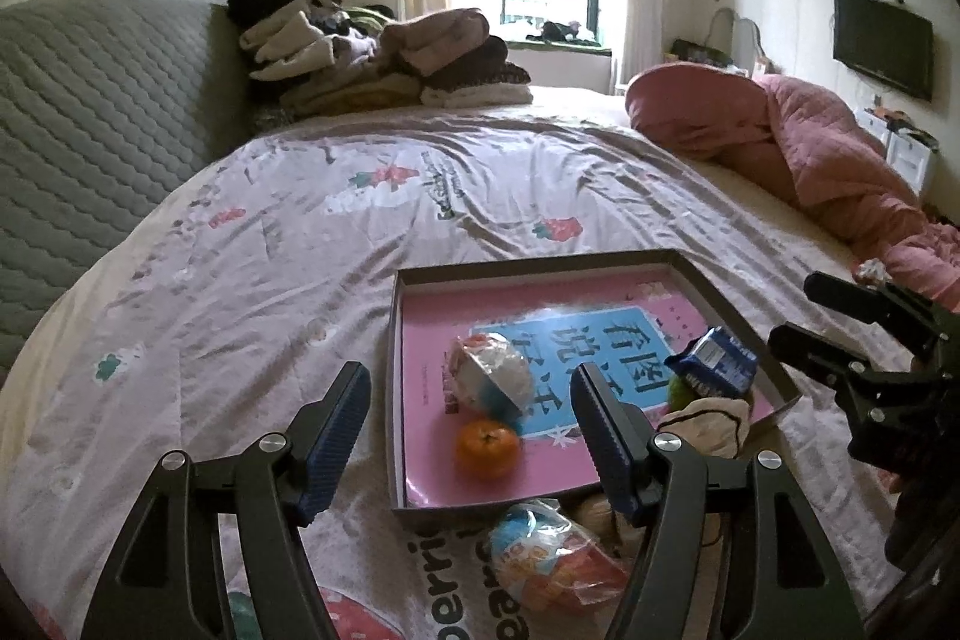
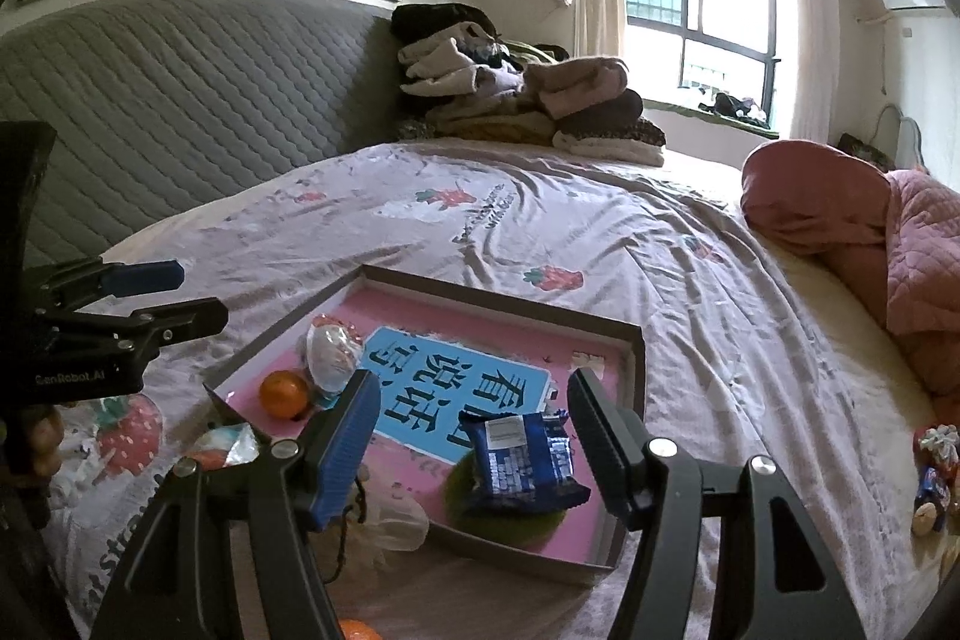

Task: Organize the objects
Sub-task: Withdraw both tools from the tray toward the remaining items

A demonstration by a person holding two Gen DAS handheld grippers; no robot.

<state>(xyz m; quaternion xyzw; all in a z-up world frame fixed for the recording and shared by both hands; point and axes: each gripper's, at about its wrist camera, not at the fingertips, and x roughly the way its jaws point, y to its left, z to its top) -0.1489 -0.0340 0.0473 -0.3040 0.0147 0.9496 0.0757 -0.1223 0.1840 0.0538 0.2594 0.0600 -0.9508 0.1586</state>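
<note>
Tray (image 1: 420, 280): I see a shallow grey box, pink-lined (blue Chinese label).
Left gripper (image 1: 468, 409): spread, empty.
Right gripper (image 2: 474, 427): spread, empty.

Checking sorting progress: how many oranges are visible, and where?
2. One orange sits inside the tray near its front-left corner, beside a wrapped egg-shaped toy. Another orange peeks in at the right wrist view's bottom edge, outside the tray. More may be hidden.

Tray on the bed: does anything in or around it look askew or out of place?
Yes. The blue snack packet sits tilted on top of a green fruit in the tray, not flat. A cream cloth pouch hangs over the tray's near edge. One wrapped egg toy lies outside on the sheet.
</note>
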